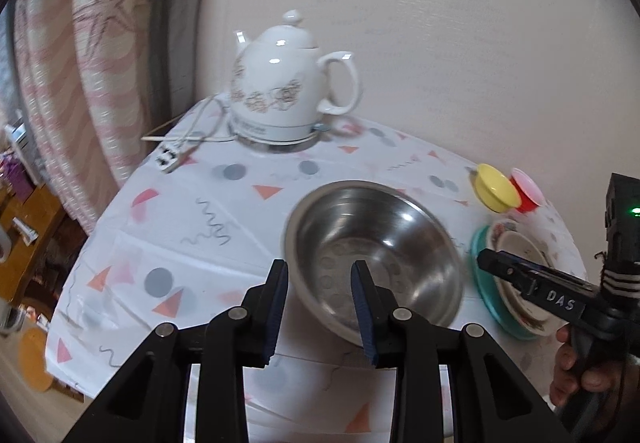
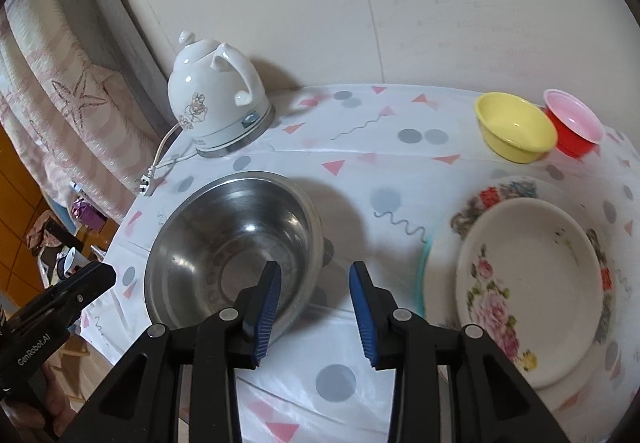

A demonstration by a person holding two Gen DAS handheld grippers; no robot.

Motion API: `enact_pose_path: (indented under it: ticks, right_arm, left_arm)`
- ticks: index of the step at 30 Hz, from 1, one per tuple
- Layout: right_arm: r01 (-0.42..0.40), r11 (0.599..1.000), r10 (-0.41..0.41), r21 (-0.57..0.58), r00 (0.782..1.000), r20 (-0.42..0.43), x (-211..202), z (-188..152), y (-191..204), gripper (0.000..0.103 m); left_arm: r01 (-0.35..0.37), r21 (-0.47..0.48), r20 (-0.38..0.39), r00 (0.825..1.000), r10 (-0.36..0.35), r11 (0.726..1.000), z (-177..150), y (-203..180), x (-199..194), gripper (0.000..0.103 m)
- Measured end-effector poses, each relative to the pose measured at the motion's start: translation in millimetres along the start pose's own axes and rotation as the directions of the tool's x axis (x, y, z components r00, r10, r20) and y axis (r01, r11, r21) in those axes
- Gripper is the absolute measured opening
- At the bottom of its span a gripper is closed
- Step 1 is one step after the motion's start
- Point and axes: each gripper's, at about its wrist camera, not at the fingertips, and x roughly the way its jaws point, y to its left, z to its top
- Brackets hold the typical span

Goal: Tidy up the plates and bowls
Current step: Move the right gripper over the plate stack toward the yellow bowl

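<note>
Both grippers, left gripper [image 1: 320, 307] and right gripper [image 2: 316, 307], gape empty; pinch the rigid, slippery steel bowl [image 2: 234, 243] at its thin rim.

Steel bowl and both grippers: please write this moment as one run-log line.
left gripper: open, at steel bowl rim | right gripper: open, empty | plates: stacked

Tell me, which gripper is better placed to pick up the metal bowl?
Left, probably. The left gripper is open astride the steel bowl's near rim; the right gripper is off its side.
</note>
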Motion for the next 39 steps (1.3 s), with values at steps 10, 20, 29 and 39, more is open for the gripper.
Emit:
enact_pose_path:
  ticks: [10, 20, 29, 39]
  right_arm:
    - [0.083, 0.991, -0.087, 0.106, 0.996, 0.035, -29, -19, -26, 0.036]
    - [0.175, 0.957, -0.193, 0.230, 0.979, 0.058, -57, -36, -56, 0.036]
    - [0.196, 0.928, -0.228, 0.316, 0.971, 0.067, -70, -35, -99, 0.036]
    - [0.126, 0.956, -0.145, 0.263, 0.988, 0.055, -49, -8, -119, 0.036]
  left_arm:
    - [0.096, 0.105, -0.037, 0.995, -0.093, 0.990, -2, -31, 1, 0.035]
    - [0.213, 0.178, -0.092, 0.976, -0.200, 0.961, -8, -62, 11, 0.039]
    - [0.240, 0.216, -0.115, 0.969, -0.219, 0.946, -2, -92, 24, 0.043]
    - [0.179, 0.172, -0.086, 0.982, -0.166, 0.969, 16, -111, 37, 0.046]
